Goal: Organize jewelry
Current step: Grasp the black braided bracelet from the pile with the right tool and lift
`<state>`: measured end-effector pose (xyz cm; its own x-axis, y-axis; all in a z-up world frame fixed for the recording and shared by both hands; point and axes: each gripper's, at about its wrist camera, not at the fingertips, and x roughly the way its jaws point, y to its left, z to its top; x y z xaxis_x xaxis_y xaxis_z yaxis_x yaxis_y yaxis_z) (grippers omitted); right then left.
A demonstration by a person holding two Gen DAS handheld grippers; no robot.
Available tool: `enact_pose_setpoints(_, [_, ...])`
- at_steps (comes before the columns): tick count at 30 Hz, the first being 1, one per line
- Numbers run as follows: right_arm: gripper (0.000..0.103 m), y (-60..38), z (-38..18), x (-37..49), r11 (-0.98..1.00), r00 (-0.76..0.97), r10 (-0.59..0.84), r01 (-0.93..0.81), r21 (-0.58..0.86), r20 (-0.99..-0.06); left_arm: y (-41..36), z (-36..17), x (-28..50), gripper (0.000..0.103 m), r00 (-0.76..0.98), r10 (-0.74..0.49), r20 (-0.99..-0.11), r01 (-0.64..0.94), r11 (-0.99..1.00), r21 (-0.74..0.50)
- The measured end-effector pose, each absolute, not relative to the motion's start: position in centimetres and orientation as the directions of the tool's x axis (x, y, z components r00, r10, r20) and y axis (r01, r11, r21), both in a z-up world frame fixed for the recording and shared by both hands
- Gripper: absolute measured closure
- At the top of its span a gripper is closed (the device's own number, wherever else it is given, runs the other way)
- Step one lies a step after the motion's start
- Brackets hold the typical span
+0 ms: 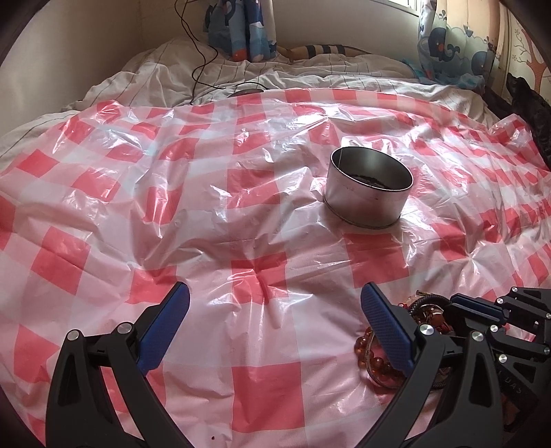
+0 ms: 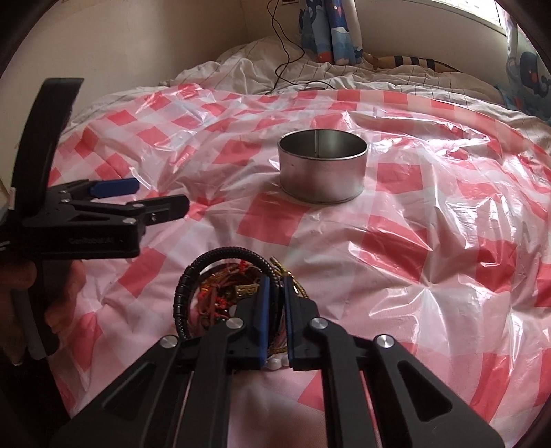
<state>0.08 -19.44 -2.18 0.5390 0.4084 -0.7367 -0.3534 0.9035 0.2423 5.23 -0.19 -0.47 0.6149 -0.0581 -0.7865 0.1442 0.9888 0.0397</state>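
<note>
A round metal tin [image 1: 365, 196] [image 2: 322, 175] stands upright on the red-and-white checked plastic sheet [image 1: 241, 193], with something dark on its bottom. A heap of jewelry [image 1: 430, 310] [image 2: 220, 293] lies near the sheet's front: a black bead bracelet [image 2: 206, 258], red cords, gold chains and an amber bead bracelet [image 1: 373, 365]. My right gripper [image 2: 276, 281] [image 1: 458, 305] sits in the heap, its blue pads almost together on the black bracelet and gold strands. My left gripper [image 1: 275, 310] [image 2: 151, 196] hovers wide open just left of the heap, holding nothing.
The plastic sheet covers a rumpled striped bedsheet [image 1: 172, 65]. A black cable [image 1: 199, 51] trails over the bed's far side. Whale-print curtains [image 1: 241, 31] hang behind, and the wall runs along the left. A hand [image 2: 20, 279] holds the left gripper's handle.
</note>
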Motion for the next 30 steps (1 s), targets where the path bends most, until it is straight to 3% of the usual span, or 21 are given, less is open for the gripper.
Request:
enact_pose_setpoints(4, [0.094,-21.1,-1.0,0.2,0.909,0.585,0.413,-0.312,0.277,-0.698,0.0,-0.3,5.1,0.008,0.609,-0.083,-0.789,0.159,0.987,0.019])
enact_pose_setpoints(6, [0.094,-22.3,-0.5,0.3,0.922,0.613,0.387,-0.272,0.276,-0.689,-0.3,-0.3,4.8,0.008,0.589,-0.158,-0.793,0.218,0.975,-0.032])
enact_pose_setpoints(9, [0.094,-24.5,0.1,0.5,0.947,0.657,0.319,-0.192,0.257,-0.683,-1.8,-0.2,3.4,0.008,0.512,-0.368,-0.776,0.4,0.902,-0.164])
enact_pose_setpoints(12, [0.094,-27.2,0.5,0.7,0.953,0.688,0.277,-0.106,0.284,-0.671,-3.6,0.1,1.2,0.009,0.499,-0.416,-0.761,0.507,0.852,-0.133])
enact_pose_setpoints(15, [0.094,-29.3,0.8,0.8,0.941,0.706,0.275,-0.057,0.334,-0.653,-5.3,0.5,-0.6,0.028,0.501,-0.441,-0.745,0.575,0.813,-0.094])
enact_pose_setpoints(21, [0.093,-29.0,0.8,0.9,0.936,0.699,0.295,-0.075,0.344,-0.651,-7.7,-0.9,-1.7,0.039,0.405,-0.507,-0.76,0.645,0.748,-0.155])
enact_pose_setpoints(25, [0.092,-28.8,0.8,0.7,0.932,0.698,0.307,-0.084,0.351,-0.648,-7.7,-2.0,-1.1,0.052,0.371,-0.524,-0.766,0.623,0.753,-0.213])
enact_pose_setpoints(28, [0.091,-28.7,0.8,0.6,0.93,0.698,0.311,-0.084,0.357,-0.645,-7.4,-2.8,-0.3,0.067,0.392,-0.476,-0.787,0.587,0.789,-0.185])
enact_pose_setpoints(30, [0.091,-28.8,0.9,0.6,0.927,0.701,0.316,-0.085,0.365,-0.639,-6.8,-3.1,0.3,0.071,0.384,-0.494,-0.78,0.564,0.794,-0.225])
